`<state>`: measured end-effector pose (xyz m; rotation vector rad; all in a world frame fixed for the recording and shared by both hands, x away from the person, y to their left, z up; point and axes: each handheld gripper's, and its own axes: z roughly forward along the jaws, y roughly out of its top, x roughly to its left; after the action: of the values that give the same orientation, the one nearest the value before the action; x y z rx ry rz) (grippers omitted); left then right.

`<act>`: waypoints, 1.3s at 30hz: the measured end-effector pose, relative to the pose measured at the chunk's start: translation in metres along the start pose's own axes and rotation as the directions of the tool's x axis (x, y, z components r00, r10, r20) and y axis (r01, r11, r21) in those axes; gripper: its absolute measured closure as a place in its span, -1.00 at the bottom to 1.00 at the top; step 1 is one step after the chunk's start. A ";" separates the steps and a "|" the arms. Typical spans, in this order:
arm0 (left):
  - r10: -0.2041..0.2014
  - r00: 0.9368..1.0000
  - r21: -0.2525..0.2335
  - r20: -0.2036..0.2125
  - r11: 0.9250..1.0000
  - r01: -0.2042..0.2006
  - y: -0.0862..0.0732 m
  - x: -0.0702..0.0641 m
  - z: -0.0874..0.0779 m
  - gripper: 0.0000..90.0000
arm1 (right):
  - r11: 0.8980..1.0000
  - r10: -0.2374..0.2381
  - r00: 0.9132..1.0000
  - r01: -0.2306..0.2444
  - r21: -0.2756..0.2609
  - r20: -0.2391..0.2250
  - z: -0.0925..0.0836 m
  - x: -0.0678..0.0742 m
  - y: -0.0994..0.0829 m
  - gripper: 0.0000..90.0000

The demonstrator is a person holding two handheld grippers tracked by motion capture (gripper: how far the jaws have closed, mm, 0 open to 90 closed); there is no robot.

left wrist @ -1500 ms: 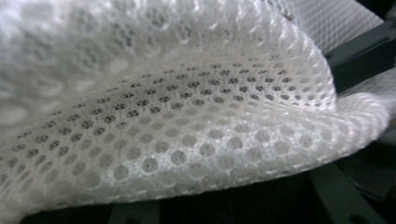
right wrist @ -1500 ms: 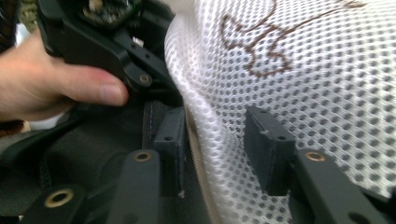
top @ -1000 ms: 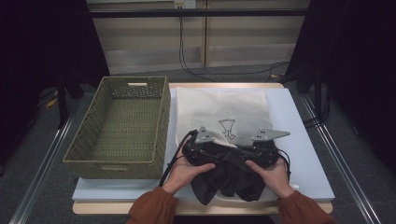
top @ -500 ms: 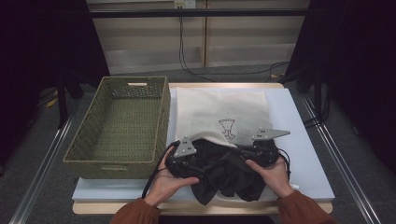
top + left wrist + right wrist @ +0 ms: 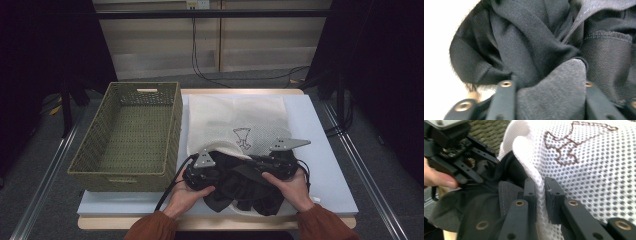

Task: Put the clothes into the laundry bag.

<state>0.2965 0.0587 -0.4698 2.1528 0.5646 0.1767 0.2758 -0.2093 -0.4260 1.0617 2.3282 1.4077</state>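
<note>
A black garment (image 5: 245, 187) lies bunched at the mouth of a white mesh bag (image 5: 240, 117) with a brown stitched figure. My left gripper (image 5: 222, 176) digs into the garment's left side. Its jaws have just been closing, and dark cloth (image 5: 524, 45) is bunched between the left gripper's (image 5: 546, 82) jaws. My right gripper (image 5: 256, 163) sits at the garment's right. In the right gripper view, the right gripper (image 5: 539, 185) pinches the mesh bag's (image 5: 586, 170) rim. Its jaws have just been opening a little, with the mesh still between them.
A woven olive basket (image 5: 172, 125) stands empty to the left of the bag, close to my left hand. Everything rests on a white board (image 5: 325, 150) on the table. Cables trail on the floor behind the table.
My left gripper has moved left and down, from the top of the garment to its left side, and has closed on the cloth. The right gripper has stayed in place.
</note>
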 end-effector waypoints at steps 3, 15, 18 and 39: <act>0.004 1.000 -0.006 0.003 1.000 -0.004 0.003 -0.001 -0.002 0.66 | 1.000 -0.003 1.000 0.003 -0.007 -0.010 -0.001 0.002 0.002 0.87; 0.028 0.996 -0.078 0.079 0.997 -0.022 0.027 -0.005 -0.003 0.77 | 0.998 0.022 0.998 -0.025 -0.058 -0.060 -0.007 0.001 0.009 0.91; 0.038 0.997 -0.058 0.074 0.998 -0.034 0.030 -0.008 0.006 0.77 | 0.998 0.015 0.997 -0.019 -0.065 -0.070 -0.008 0.004 0.011 0.92; -0.034 0.999 -0.108 -0.011 0.994 0.033 0.068 0.012 0.038 0.81 | 0.995 0.025 0.996 -0.033 -0.095 -0.087 -0.021 0.004 0.017 0.94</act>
<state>0.3416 0.0019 -0.4398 2.0382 0.5851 0.1981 0.2701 -0.2157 -0.4001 1.0317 2.2846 1.5893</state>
